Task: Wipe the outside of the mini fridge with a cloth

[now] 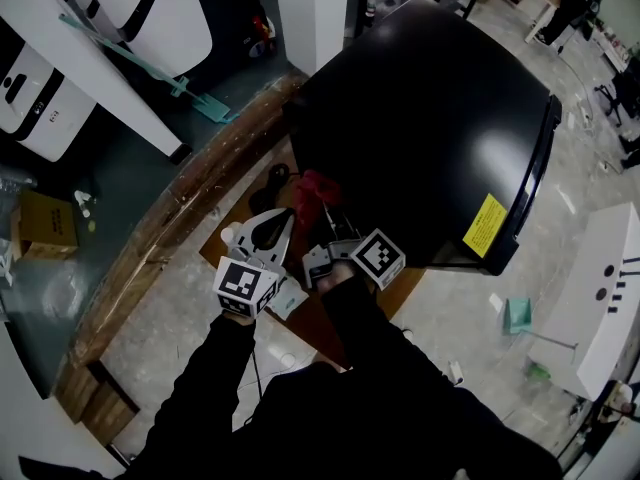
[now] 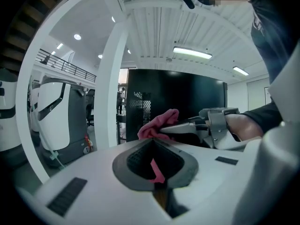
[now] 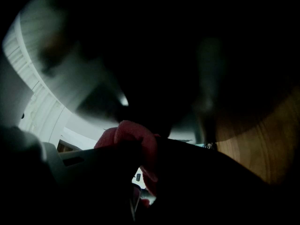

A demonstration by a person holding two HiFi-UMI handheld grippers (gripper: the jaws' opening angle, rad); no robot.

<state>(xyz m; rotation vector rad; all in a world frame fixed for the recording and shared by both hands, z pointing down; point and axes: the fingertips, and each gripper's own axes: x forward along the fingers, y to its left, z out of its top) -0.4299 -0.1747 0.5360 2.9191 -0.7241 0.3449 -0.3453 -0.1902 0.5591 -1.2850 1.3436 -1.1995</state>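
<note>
The right tongs (image 1: 322, 210) are clamped tight on the red cloth (image 1: 310, 188), held bunched just beside the mini fridge (image 1: 420, 118) at its left side wall, likely ready to rub that panel. The left tongs (image 1: 283, 218), closed and apparently empty, hang back from the fridge, leaving the wiping side free.

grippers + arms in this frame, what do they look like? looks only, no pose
Left gripper: white rounded shell, dark grey diamond-shaped recess at the jaws, dark rectangular patches on its surface. Right gripper: grey and white, with slim pale fingers. Each carries a white marker cube printed with black squares. Both sleeves are black.
</note>
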